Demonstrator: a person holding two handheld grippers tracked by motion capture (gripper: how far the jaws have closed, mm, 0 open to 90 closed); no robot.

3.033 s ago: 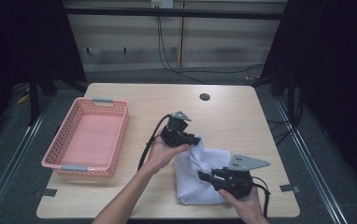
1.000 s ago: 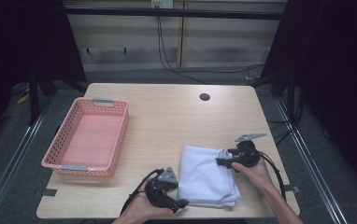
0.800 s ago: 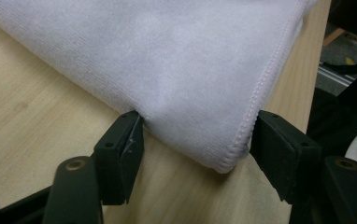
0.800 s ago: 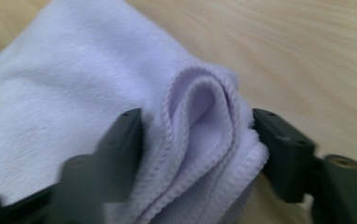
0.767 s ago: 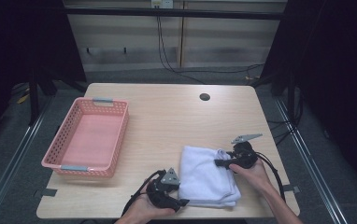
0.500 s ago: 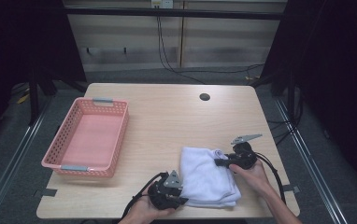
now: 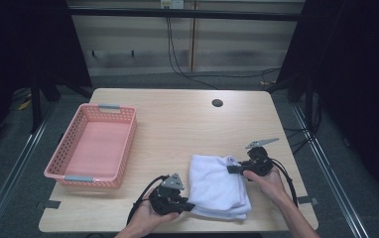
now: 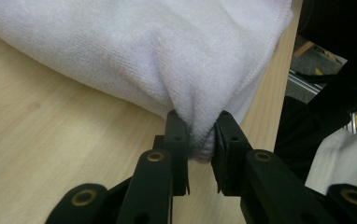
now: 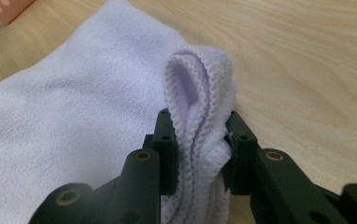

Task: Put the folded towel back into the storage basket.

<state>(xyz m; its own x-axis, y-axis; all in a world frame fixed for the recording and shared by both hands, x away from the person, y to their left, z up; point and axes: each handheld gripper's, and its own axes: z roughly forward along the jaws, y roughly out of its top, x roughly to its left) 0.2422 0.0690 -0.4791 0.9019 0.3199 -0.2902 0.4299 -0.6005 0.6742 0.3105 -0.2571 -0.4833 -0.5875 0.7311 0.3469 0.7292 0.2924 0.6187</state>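
Both my grippers are biting the white towel [image 7: 219, 184], which lies folded on the near right part of the wooden table [image 7: 177, 124]. From above I see my left gripper [image 7: 185, 205] at the towel's near left corner and my right gripper [image 7: 231, 169] at its far right corner, with the pink basket [image 7: 94, 145] well apart on the left. My left gripper view gives the close detail: a pinch of cloth bunched between the pads, right by the table edge. My right gripper view shows stacked hemmed layers squeezed in the jaws. A second ago both sets of jaws stood wide beside the towel; they have just been closing, cloth between them now.
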